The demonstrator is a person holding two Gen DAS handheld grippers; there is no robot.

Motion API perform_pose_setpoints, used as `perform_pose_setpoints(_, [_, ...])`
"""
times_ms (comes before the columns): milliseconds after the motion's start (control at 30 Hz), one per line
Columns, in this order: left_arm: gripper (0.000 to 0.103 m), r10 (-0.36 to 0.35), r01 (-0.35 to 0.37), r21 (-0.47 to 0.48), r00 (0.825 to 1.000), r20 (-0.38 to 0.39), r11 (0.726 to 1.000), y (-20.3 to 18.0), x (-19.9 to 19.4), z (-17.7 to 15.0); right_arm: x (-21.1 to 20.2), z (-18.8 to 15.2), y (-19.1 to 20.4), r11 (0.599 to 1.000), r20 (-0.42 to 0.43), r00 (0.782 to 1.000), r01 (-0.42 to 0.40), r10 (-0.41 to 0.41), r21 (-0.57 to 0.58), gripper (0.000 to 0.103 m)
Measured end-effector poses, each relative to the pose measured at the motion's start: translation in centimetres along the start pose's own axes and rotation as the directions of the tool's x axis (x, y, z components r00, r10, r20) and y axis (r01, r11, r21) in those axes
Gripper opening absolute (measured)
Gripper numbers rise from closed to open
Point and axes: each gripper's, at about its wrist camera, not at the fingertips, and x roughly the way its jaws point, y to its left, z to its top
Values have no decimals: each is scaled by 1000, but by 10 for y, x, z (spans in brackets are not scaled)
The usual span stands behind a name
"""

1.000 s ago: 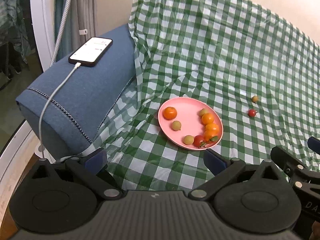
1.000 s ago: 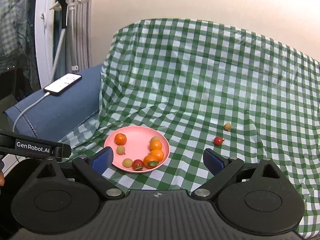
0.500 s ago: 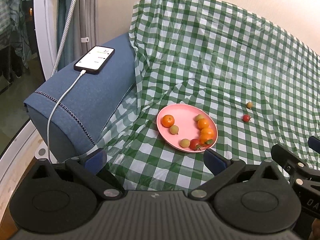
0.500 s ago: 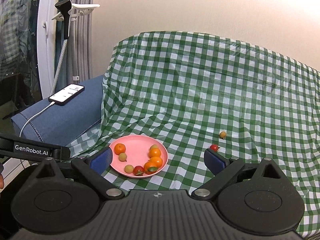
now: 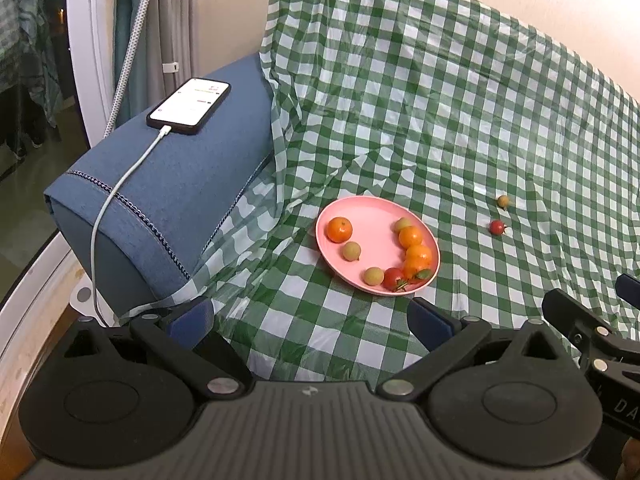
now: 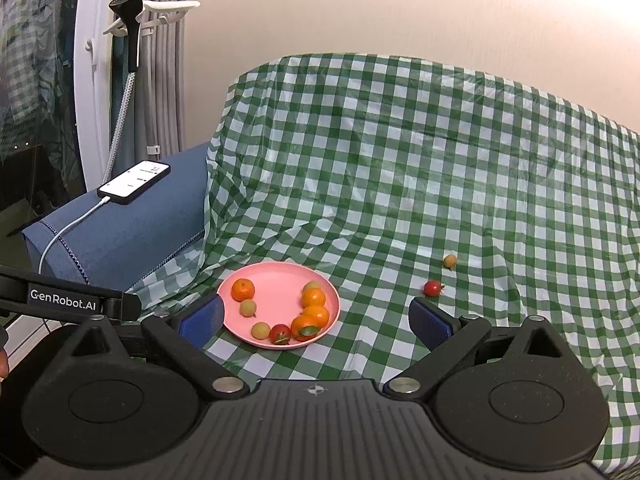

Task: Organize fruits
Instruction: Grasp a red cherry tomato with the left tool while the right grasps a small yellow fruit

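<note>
Both tools released, nothing btwn fingers. Left tool (image 5: pixel 310 316) sits w/ pink plate (image 5: pixel 372 240) just ahead, holding oranges, pale-green fruits & a red tomato. Right tool (image 6: pixel 316 316): plate (image 6: pixel 276 292) ahead-left; loose red tomato (image 6: pixel 433 288) just past its right finger, small yellow fruit (image 6: pixel 450 261) a bit farther, both on checked cloth (image 6: pixel 400 160). Phone (image 5: pixel 189 106) on blue armrest (image 5: pixel 168 200), far left.

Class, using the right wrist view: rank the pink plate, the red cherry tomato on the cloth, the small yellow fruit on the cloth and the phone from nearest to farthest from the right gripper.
1. Pink plate, just ahead of the right gripper, toward its left finger.
2. Red cherry tomato, on the cloth just beyond the right finger.
3. Small yellow fruit, slightly farther back.
4. Phone, far left on the blue armrest.
</note>
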Motion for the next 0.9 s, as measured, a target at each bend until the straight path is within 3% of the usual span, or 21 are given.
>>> perform_pose_setpoints(567, [103,35,-30,65,996,-86,997,-24,33,9,33,-7,-32,998,-47,999,8,-5,63,99])
perform_pose_setpoints(767, [103,-29,42,98,991,-132,994,-67,63,40,46,-3,-98,982,-31,991,131,-128,133,102])
perform_pose_setpoints(900, [103,-121,144,143,980,-161,979,-126,103,72,65,-10,-160,952,-60,969,245,-238,184,102])
